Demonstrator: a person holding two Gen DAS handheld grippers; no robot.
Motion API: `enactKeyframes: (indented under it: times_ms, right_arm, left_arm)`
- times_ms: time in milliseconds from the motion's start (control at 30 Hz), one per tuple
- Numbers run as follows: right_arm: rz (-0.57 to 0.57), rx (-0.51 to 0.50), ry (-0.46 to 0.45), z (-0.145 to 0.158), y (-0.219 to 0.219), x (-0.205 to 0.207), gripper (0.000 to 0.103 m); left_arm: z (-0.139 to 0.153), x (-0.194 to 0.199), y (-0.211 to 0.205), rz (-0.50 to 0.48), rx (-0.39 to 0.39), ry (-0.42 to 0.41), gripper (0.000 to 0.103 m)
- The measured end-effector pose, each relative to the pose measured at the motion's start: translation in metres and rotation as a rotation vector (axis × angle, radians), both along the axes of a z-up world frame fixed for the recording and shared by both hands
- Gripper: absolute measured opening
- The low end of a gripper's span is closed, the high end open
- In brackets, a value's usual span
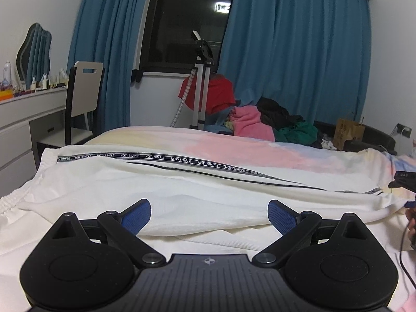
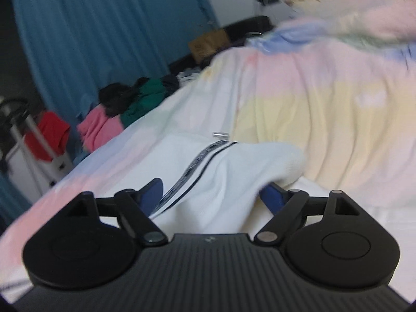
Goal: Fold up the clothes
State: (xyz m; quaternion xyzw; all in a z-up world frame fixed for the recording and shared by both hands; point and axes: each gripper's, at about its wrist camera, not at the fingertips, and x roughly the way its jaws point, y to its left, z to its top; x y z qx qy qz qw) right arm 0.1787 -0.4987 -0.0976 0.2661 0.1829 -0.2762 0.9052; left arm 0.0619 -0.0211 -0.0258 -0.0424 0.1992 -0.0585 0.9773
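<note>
White trousers (image 1: 182, 189) lie flat across the bed (image 1: 208, 140), spreading just ahead of the released left gripper (image 1: 209, 214), while their cuff end bunches between the spread-apart right gripper (image 2: 210, 195).

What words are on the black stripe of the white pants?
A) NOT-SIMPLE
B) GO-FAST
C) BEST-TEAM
A: in the left wrist view, the black stripe running along the white pants on the bed repeats NOT-SIMPLE in white letters.
</note>
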Motion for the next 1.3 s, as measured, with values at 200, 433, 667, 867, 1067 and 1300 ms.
enactKeyframes:
  times_ms: [200, 433, 667, 867, 1067, 1300]
  right_arm:
    - [0.102, -0.028, 0.008, 0.033, 0.035, -0.048, 0.083]
    - [0.142, -0.008, 0.039, 0.053, 0.059, -0.089, 0.083]
    - [-0.103, -0.014, 0.066, 0.052, 0.047, -0.111, 0.083]
    - [-0.427, 0.128, 0.041, 0.039, 0.012, -0.152, 0.083]
    - [-0.581, 0.327, 0.042, 0.008, -0.014, -0.173, 0.083]
    - [-0.462, 0.618, -0.004, -0.040, -0.032, -0.163, 0.050]
  left_arm:
    - [0.010, -0.018, 0.006, 0.010, -0.020, 0.003, 0.098]
    - [0.019, -0.045, 0.007, 0.045, 0.046, 0.032, 0.098]
    - [0.014, -0.051, 0.031, 0.073, -0.047, 0.141, 0.098]
    - [0.014, -0.048, 0.045, 0.112, -0.101, 0.177, 0.098]
    - [0.016, -0.043, 0.074, 0.176, -0.212, 0.227, 0.098]
    - [0.025, -0.069, 0.165, 0.379, -0.593, 0.201, 0.093]
